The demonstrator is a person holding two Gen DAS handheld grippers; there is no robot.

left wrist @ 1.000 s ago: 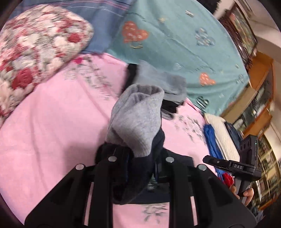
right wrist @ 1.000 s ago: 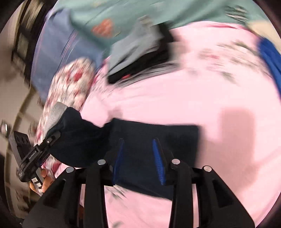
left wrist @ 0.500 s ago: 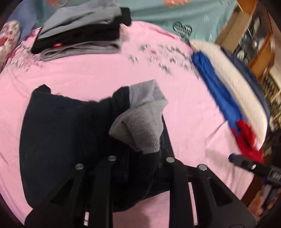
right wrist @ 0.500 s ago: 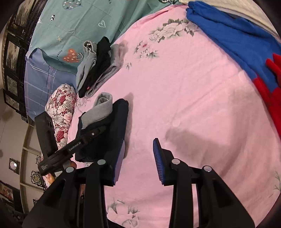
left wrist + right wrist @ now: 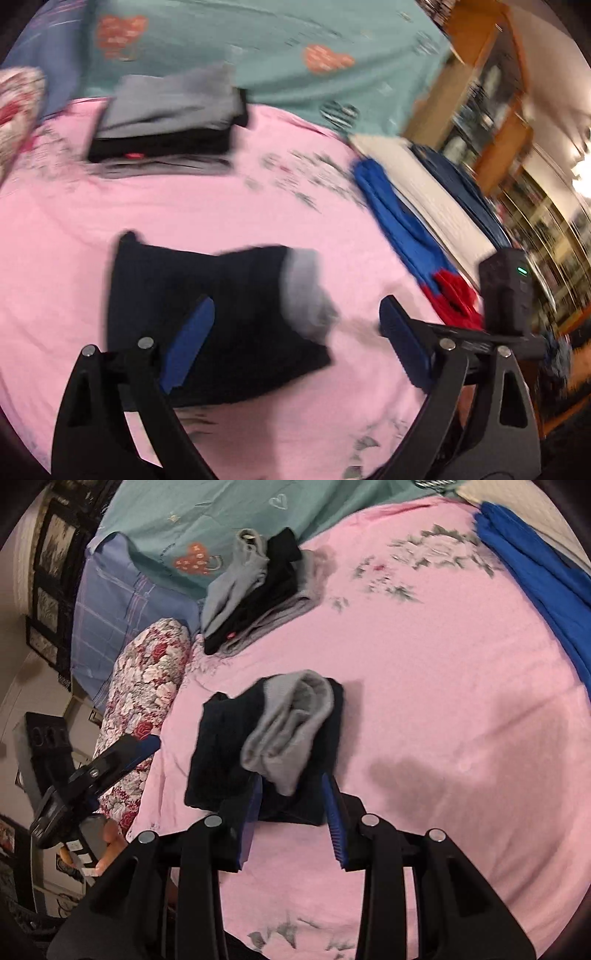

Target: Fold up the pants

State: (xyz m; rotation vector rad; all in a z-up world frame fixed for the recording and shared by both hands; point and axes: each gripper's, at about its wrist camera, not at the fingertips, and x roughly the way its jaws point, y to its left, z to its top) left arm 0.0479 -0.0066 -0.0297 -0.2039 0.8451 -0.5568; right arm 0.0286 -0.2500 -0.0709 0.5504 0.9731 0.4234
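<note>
A bed with a pink flowered sheet [image 5: 424, 686] carries everything. Just ahead of the right gripper's fingers lie the dark folded pants [image 5: 266, 746], their grey waistband turned up on top. Farther ahead and a little left sits a stack of folded grey and black clothes [image 5: 258, 590]. To the left a red-flowered pillow [image 5: 144, 694] rests along the sheet's edge. Far right, a blue cloth [image 5: 535, 583] lies along the side, with a red piece [image 5: 454, 295] at its near end.
</note>
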